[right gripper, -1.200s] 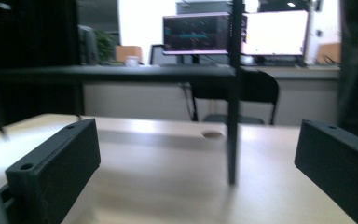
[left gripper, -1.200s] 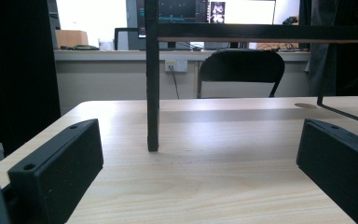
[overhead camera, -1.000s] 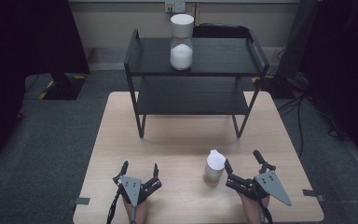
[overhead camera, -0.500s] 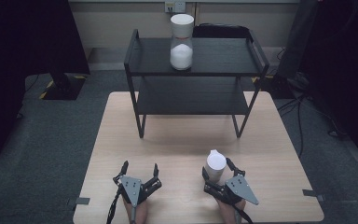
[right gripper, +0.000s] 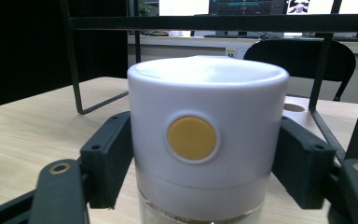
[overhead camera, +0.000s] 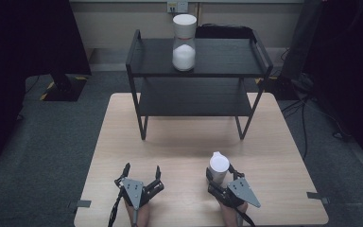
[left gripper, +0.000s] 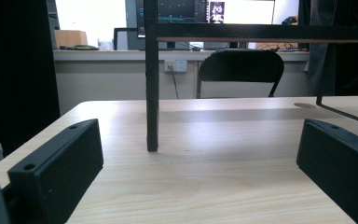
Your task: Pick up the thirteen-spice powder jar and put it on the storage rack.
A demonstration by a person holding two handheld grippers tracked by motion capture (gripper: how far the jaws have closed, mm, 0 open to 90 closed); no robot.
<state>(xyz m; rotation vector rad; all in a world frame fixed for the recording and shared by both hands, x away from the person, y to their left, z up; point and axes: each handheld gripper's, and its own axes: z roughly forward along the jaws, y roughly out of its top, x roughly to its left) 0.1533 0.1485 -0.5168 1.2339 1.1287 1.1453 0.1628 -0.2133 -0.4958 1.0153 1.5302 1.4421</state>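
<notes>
A jar with a white lid (overhead camera: pixel 219 164) stands on the wooden table (overhead camera: pixel 179 146) near its front edge. My right gripper (overhead camera: pixel 220 172) is shut on it, one jaw pressed to each side of the lid. In the right gripper view the lid (right gripper: pixel 205 107) shows a round yellow button, and the right gripper (right gripper: pixel 205 156) holds it just below the rim. A second jar (overhead camera: pixel 184 45), with a white lid and white contents, stands on the top of the black shelf (overhead camera: pixel 227 59). My left gripper (overhead camera: pixel 141 176) rests open on the table with nothing between its jaws, as the left gripper (left gripper: pixel 198 172) also shows in its own view.
The black two-tier shelf fills the far half of the table; one of its legs (left gripper: pixel 152 93) stands straight ahead of the left gripper. A black chair (left gripper: pixel 240 70) stands beyond the table. Bare wood lies between the shelf and the grippers.
My right gripper has moved left from beside the jar and shut its jaws on the lid. The left gripper has stayed still.
</notes>
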